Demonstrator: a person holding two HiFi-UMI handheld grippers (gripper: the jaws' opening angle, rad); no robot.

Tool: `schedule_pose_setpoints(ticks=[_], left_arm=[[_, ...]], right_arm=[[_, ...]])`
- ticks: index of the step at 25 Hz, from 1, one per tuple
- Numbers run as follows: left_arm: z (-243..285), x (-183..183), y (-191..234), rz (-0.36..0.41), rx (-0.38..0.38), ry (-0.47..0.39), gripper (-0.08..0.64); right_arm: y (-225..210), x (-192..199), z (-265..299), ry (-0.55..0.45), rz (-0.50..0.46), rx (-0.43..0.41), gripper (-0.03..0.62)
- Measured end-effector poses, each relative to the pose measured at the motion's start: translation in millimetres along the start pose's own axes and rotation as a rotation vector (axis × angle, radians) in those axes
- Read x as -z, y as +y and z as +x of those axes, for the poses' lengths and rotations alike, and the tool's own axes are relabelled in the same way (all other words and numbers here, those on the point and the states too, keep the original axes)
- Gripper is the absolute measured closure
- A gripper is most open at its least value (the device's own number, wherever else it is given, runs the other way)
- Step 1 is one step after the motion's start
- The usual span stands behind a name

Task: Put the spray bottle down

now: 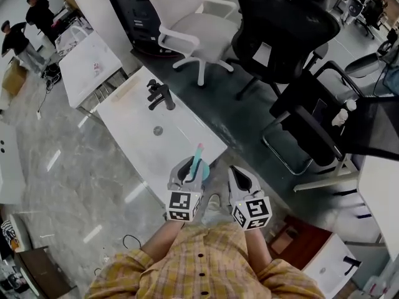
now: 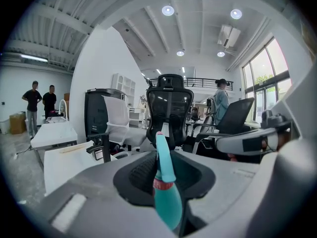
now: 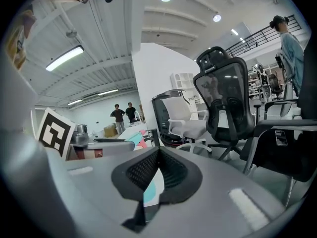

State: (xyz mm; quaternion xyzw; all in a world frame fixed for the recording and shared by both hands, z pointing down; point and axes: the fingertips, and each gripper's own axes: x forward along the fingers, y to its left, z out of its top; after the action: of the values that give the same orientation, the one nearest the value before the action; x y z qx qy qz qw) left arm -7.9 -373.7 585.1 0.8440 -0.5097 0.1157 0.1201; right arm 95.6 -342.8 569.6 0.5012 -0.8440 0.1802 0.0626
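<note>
A teal spray bottle (image 1: 197,159) with a pink tip stands nearly upright between the jaws of my left gripper (image 1: 191,168), which is shut on it. In the left gripper view the bottle (image 2: 165,190) rises out of the jaw gap, its nozzle pointing up and away. It hangs over the near corner of a white table (image 1: 140,136). My right gripper (image 1: 236,175) is beside the left one, to its right, and its jaws are shut on nothing (image 3: 157,155). In the right gripper view a strip of the teal bottle (image 3: 150,192) shows beneath the jaws.
A black stand (image 1: 160,94) sits on the far part of the white table. A white office chair (image 1: 187,23) and black office chairs (image 1: 280,30) stand behind it. Another black chair (image 1: 330,123) is to the right. Two people (image 1: 19,39) stand far left.
</note>
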Motion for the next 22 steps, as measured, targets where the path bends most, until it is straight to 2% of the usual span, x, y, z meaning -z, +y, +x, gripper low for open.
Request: schedule_pose_setpoints(ticks=[12, 22], left_arm=[[70, 7, 41, -0.037, -0.064, -0.004, 0.471], [117, 15, 59, -0.034, -0.073, 0.012, 0.469]], right_arm=[[-24, 11, 39, 0.06, 0.017, -0.028, 0.591], [-40, 15, 58, 0.083, 0.047, -0.031, 0.591]])
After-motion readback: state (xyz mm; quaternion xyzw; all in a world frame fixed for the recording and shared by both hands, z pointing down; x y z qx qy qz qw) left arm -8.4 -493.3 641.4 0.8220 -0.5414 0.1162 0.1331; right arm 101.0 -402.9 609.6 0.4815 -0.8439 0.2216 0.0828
